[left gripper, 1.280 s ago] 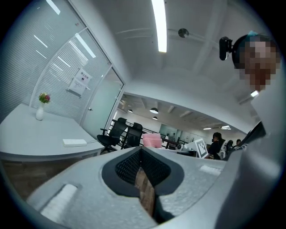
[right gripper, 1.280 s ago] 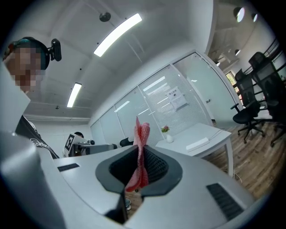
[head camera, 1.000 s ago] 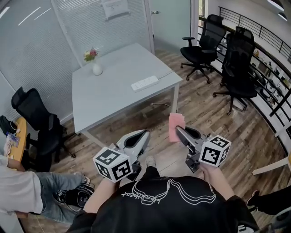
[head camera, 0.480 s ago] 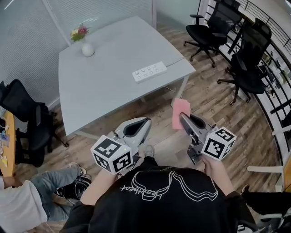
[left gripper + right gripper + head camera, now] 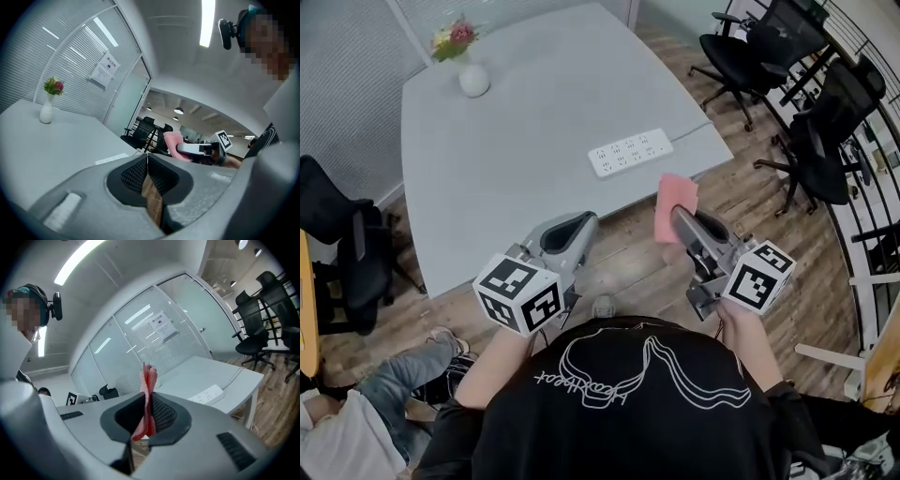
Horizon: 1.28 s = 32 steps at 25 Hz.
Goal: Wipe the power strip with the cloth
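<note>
A white power strip [image 5: 630,152] lies near the front right edge of the grey table [image 5: 516,159], its cable running off to the right. My right gripper [image 5: 679,217] is shut on a pink cloth [image 5: 674,207] that stands up from its jaws, held in the air just off the table's near edge. The cloth [image 5: 147,399] sticks up between the jaws in the right gripper view, with the strip [image 5: 207,393] ahead to the right. My left gripper [image 5: 573,225] is shut with nothing in it, also short of the table. The strip [image 5: 111,159] shows small in the left gripper view.
A white vase with flowers [image 5: 467,66] stands at the table's far left corner. Black office chairs [image 5: 759,42] stand to the right on the wood floor, another chair [image 5: 342,244] to the left. A seated person's legs [image 5: 384,412] are at the lower left.
The table and power strip have come closer and lower in the head view as I walk up. Both grippers keep their pose, the cloth still held in the right one.
</note>
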{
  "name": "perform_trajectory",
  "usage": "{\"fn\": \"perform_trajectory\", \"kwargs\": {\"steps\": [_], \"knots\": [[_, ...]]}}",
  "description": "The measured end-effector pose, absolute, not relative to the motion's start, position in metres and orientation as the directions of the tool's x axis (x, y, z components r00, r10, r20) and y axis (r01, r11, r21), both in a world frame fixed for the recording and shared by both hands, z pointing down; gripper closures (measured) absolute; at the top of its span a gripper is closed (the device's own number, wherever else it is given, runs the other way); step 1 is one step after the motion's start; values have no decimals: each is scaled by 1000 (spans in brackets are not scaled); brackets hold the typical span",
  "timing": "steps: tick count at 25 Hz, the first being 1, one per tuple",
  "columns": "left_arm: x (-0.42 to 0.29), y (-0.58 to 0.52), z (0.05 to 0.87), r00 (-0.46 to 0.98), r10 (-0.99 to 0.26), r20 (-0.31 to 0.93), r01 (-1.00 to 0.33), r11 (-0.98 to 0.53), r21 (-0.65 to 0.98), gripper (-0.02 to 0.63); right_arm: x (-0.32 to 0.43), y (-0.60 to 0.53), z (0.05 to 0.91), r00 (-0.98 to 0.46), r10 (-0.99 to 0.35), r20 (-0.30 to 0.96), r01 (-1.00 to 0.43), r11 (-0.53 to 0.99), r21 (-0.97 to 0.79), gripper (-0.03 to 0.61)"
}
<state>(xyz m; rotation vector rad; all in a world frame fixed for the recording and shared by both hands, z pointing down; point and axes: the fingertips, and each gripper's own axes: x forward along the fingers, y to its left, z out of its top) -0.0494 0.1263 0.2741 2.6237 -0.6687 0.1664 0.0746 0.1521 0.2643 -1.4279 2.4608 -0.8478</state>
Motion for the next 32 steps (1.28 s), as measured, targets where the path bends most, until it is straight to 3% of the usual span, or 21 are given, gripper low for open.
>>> {"fn": "perform_trajectory", "kwargs": {"steps": [18, 32], "knots": [[-57, 23, 332, 801, -518, 300, -598, -703, 384, 600, 56, 30, 323, -647, -734, 210, -661, 402, -634, 545], [-51, -56, 383, 710, -556, 431, -704, -575, 417, 600, 56, -64, 380, -716, -602, 352, -657, 413, -630, 545]]}}
